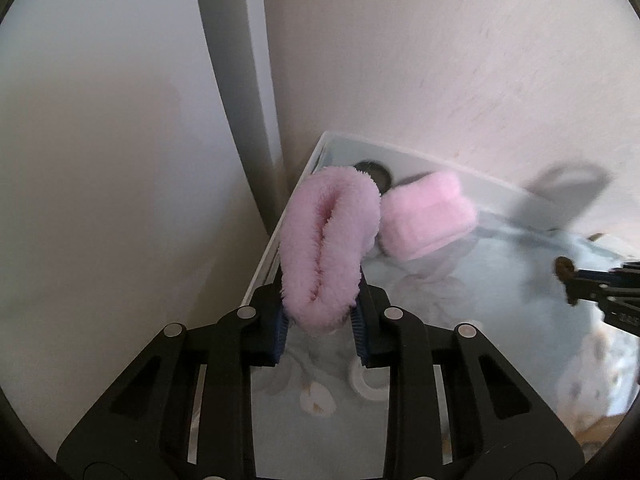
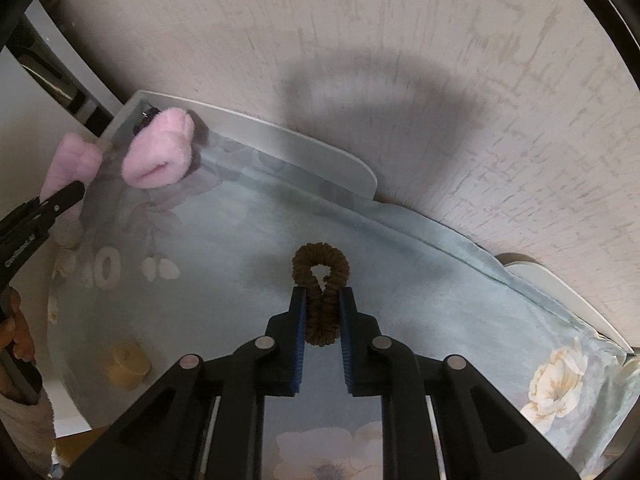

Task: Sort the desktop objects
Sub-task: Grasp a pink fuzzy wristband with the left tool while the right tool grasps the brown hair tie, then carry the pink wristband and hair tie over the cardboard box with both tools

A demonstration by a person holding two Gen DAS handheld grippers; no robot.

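My left gripper (image 1: pixel 320 300) is shut on a fluffy pink wristband (image 1: pixel 328 240) and holds it above the left end of a clear plastic box (image 1: pixel 400 152). A second pink wristband (image 1: pixel 426 216) lies inside the box, next to a dark round object (image 1: pixel 376 172). My right gripper (image 2: pixel 323 300) is shut on a brown hair scrunchie (image 2: pixel 320 272) and holds it above the blue floral cloth (image 2: pixel 240 232). The box (image 2: pixel 304 140) and the lying wristband (image 2: pixel 160 152) show at the upper left of the right wrist view. The held wristband (image 2: pixel 70 164) shows there too.
A textured wall (image 2: pixel 400 60) stands right behind the box. A grey post (image 1: pixel 236 80) rises at the left. A small yellow cup (image 2: pixel 126 364) and white pieces (image 2: pixel 160 268) lie on the cloth. The right gripper (image 1: pixel 592 284) shows at the right edge of the left view.
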